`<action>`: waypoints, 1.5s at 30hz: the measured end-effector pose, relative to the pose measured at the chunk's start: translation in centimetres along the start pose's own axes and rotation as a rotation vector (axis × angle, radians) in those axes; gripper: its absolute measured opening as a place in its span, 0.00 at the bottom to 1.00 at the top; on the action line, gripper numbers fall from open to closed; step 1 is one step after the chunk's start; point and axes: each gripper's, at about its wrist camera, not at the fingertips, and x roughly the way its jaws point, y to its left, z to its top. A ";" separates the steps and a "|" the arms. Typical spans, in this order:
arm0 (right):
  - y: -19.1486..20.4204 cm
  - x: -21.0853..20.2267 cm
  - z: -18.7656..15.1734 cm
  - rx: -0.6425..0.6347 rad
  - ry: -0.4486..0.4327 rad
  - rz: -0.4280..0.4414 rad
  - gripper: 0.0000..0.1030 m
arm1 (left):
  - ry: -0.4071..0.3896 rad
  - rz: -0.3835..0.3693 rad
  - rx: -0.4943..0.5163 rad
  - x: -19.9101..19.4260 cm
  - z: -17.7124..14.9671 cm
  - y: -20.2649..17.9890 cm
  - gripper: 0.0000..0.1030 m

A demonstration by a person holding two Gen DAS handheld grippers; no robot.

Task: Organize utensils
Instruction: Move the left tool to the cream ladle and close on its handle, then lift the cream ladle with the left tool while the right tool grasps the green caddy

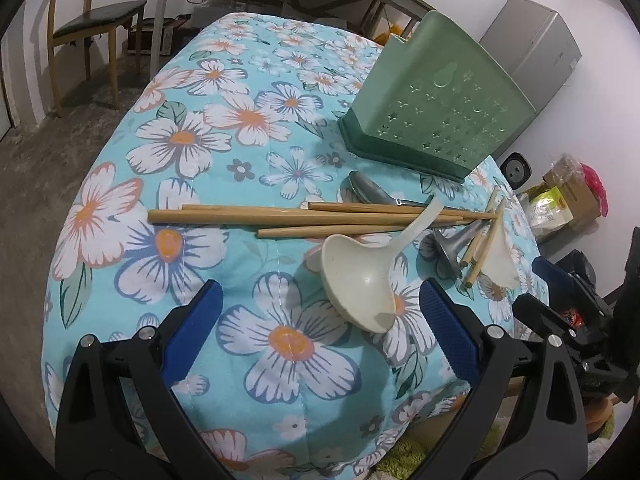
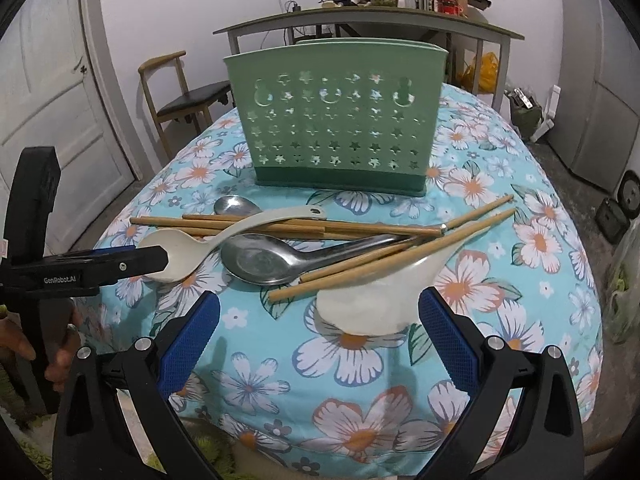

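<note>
Bamboo chopsticks lie crosswise in a tangled pile with 2 cream ladles and steel spoons, just before the upright green holder. Both the left gripper and right gripper gape wide, holding nothing, over bare floral cloth near the table's front edge.

Bare floral counter lies open along its near edge. Mid-counter, crossed chopsticks and spoons block passage; the green holder stands behind them.

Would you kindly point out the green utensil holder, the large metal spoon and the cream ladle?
green utensil holder [image 2: 336, 120]: right wrist view, perforated front wall.
large metal spoon [image 2: 260, 260]: right wrist view, bowl.
cream ladle [image 1: 360, 276]: left wrist view, bowl.
</note>
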 end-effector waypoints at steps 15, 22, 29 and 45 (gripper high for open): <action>-2.5 0.3 -0.8 0.090 -0.015 0.060 0.94 | 0.025 0.037 0.009 -0.2 0.0 -0.7 0.92; -3.0 0.1 -1.0 0.108 -0.023 0.072 0.94 | 0.040 -0.017 0.093 -0.9 -0.2 -2.9 0.92; -3.0 -0.6 -1.1 0.112 -0.038 0.073 0.94 | 0.059 -0.095 0.029 -0.8 -0.2 -2.4 0.58; -3.2 -3.0 -1.4 0.117 -0.059 0.002 0.94 | 0.046 -0.105 -0.098 1.0 -0.3 -0.3 0.14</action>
